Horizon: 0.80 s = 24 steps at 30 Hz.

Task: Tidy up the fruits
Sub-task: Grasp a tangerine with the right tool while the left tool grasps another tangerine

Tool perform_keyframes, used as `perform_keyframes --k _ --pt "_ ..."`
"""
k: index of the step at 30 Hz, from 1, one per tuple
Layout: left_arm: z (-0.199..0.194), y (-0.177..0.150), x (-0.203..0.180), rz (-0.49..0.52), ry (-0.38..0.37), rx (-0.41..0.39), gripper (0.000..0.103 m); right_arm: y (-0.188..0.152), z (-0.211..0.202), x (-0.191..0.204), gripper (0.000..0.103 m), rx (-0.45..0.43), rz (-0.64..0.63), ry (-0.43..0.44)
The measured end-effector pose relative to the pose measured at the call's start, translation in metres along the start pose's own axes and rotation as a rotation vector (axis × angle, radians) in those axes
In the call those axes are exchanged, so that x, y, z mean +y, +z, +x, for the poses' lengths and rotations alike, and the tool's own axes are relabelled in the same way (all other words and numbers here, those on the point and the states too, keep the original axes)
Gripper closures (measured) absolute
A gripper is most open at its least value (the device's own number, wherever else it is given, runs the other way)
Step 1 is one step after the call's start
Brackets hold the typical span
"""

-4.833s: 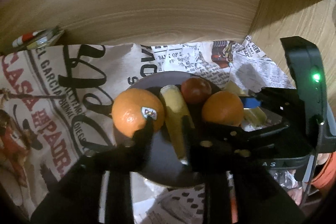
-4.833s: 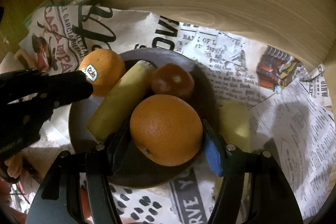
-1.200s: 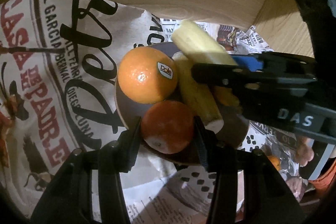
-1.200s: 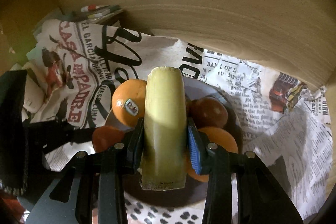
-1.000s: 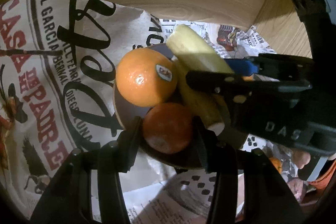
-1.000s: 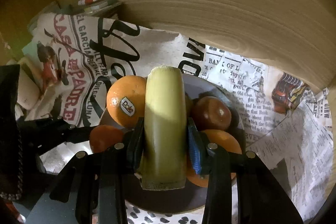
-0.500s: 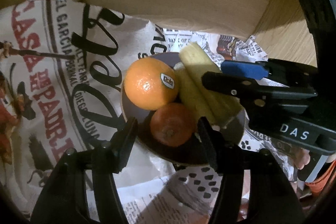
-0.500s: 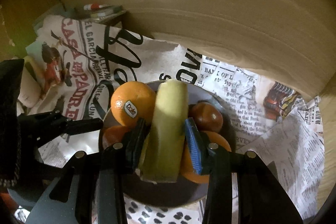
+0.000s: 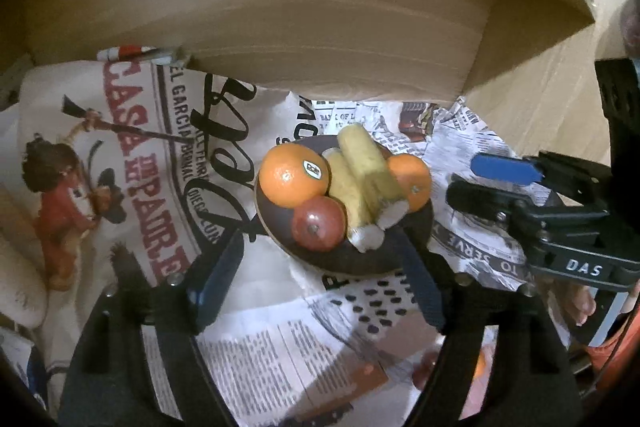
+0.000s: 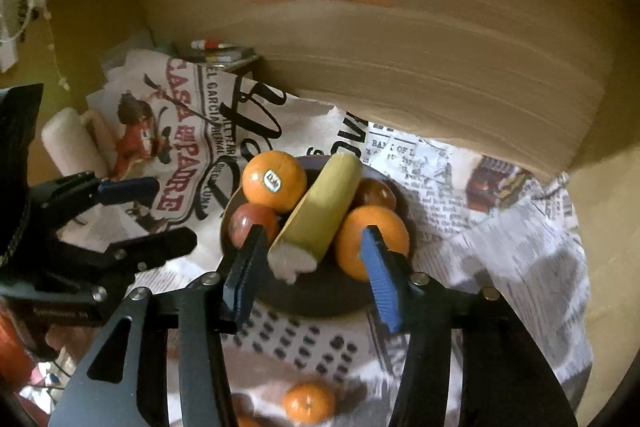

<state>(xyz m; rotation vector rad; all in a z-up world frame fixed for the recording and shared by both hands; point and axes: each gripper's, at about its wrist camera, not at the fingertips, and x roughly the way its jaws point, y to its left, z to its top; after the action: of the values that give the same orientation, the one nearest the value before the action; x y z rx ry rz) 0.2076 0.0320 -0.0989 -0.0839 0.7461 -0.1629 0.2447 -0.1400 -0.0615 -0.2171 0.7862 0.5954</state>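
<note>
A dark plate on newspaper holds a stickered orange, a second orange, a red apple, a darker red fruit and two yellow banana pieces. My left gripper is open and empty, just in front of the plate. My right gripper is open and empty, over the plate's near edge; it also shows at the right of the left wrist view.
A tall wooden panel with coloured sticky notes stands behind the plate. A small orange lies on the newspaper near me. Cream rolls and pens sit at the left.
My right gripper has let go of the banana piece, which now lies on the plate, and opened. Both grippers have pulled back from the plate; the left has left the apple.
</note>
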Motion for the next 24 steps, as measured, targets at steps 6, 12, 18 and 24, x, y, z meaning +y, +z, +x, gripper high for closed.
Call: perform_keyframes --k 6,12,18,24 --pt "-0.015 -0.019 -0.010 -0.007 -0.005 -0.001 0.014 -0.033 -0.022 -0.002 0.046 -0.012 0.039 0.015" --pt "-0.014 -0.042 -0.013 -0.033 -0.002 0.035 0.012 -0.070 -0.017 -0.002 0.046 0.030 0.070 0.013" --pt "-0.008 -0.061 -0.011 -0.047 0.021 0.072 0.012 -0.097 0.003 -0.005 0.046 0.102 0.103 0.013" --pt "-0.009 -0.072 -0.017 -0.033 0.025 0.079 0.012 -0.103 0.018 -0.007 0.063 0.151 0.114 0.032"
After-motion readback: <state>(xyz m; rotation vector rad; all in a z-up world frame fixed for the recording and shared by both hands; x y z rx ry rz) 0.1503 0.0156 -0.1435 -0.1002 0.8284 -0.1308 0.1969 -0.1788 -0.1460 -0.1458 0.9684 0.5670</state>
